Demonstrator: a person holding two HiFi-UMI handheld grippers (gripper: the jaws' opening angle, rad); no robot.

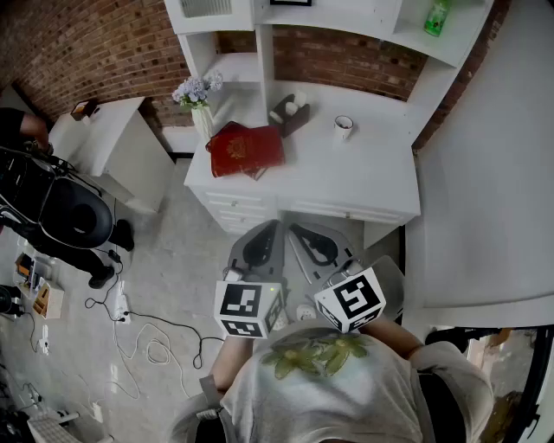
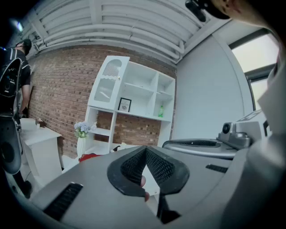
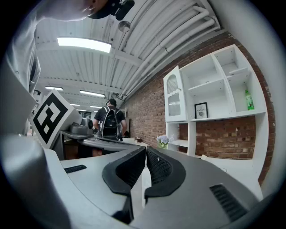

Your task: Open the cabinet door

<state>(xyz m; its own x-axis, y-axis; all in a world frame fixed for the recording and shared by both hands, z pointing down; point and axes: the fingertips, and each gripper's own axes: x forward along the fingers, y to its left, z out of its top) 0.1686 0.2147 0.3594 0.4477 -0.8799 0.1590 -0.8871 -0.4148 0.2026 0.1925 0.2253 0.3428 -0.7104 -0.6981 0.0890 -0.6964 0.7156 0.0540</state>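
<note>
The white shelf unit stands against the brick wall, and its cabinet door (image 1: 208, 9) is the arched, glass-fronted one at the upper left. It is closed in the left gripper view (image 2: 109, 85) and the right gripper view (image 3: 173, 100). Both grippers are held close to my body, in front of the desk (image 1: 363, 186) and well short of the door. My left gripper (image 1: 270, 232) (image 2: 145, 150) is shut, tips touching, with nothing held. My right gripper (image 1: 299, 232) (image 3: 145, 150) is shut too and empty.
On the desk lie a red book (image 1: 245, 149), a vase of flowers (image 1: 199, 99), a dark box (image 1: 288, 112) and a cup (image 1: 344, 126). A green bottle (image 1: 437, 17) sits on an upper shelf. A person with a backpack (image 1: 52, 208) stands left, near floor cables (image 1: 147, 337).
</note>
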